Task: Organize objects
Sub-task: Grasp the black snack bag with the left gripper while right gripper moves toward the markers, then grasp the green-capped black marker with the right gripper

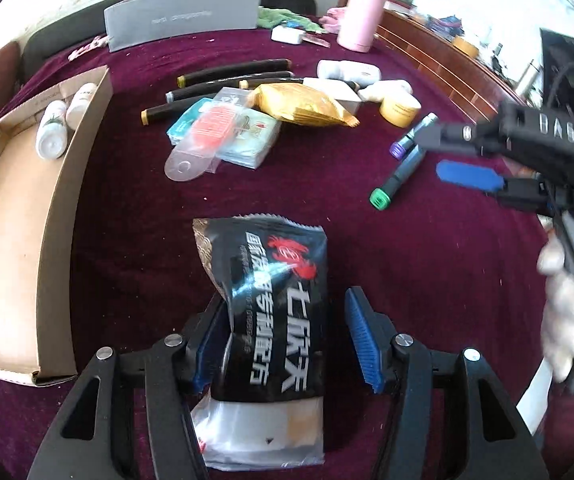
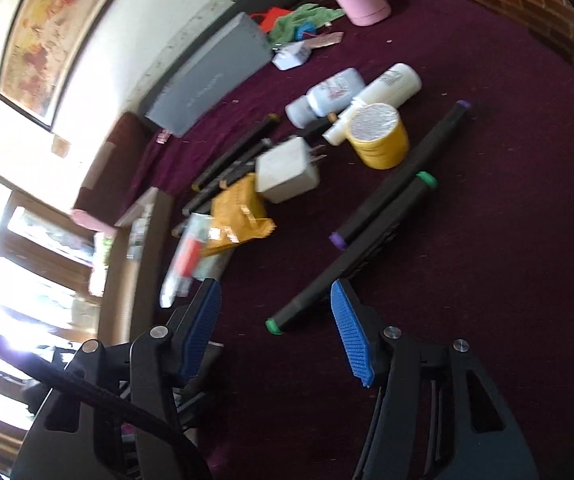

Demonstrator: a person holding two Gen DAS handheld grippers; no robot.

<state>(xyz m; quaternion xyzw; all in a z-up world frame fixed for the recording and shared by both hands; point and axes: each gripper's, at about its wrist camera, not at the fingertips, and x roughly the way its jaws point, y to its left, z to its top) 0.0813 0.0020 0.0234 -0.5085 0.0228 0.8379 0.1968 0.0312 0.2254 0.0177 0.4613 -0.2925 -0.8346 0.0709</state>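
A black snack packet (image 1: 275, 312) with white and red print lies on the dark red cloth between the jaws of my left gripper (image 1: 283, 332). Its left pad touches the packet's edge; the right pad (image 1: 361, 340) stands clear of it, so the gripper is open. My right gripper (image 2: 275, 312) is open and empty, low over the cloth. The near end of a green-capped black marker (image 2: 351, 256) lies between its fingertips, untouched, with a purple-capped marker (image 2: 403, 172) alongside. In the left wrist view the right gripper (image 1: 445, 156) hovers over both markers.
An open cardboard box (image 1: 61, 200) on the left holds two white bottles (image 1: 51, 130). Mid-table lie a yellow packet (image 1: 303, 106), tissue packs, black pens (image 1: 231, 72), a white charger (image 2: 287, 172), a yellow jar (image 2: 379, 136) and white bottles. A pink tumbler (image 1: 357, 20) and a grey box (image 1: 183, 16) stand behind.
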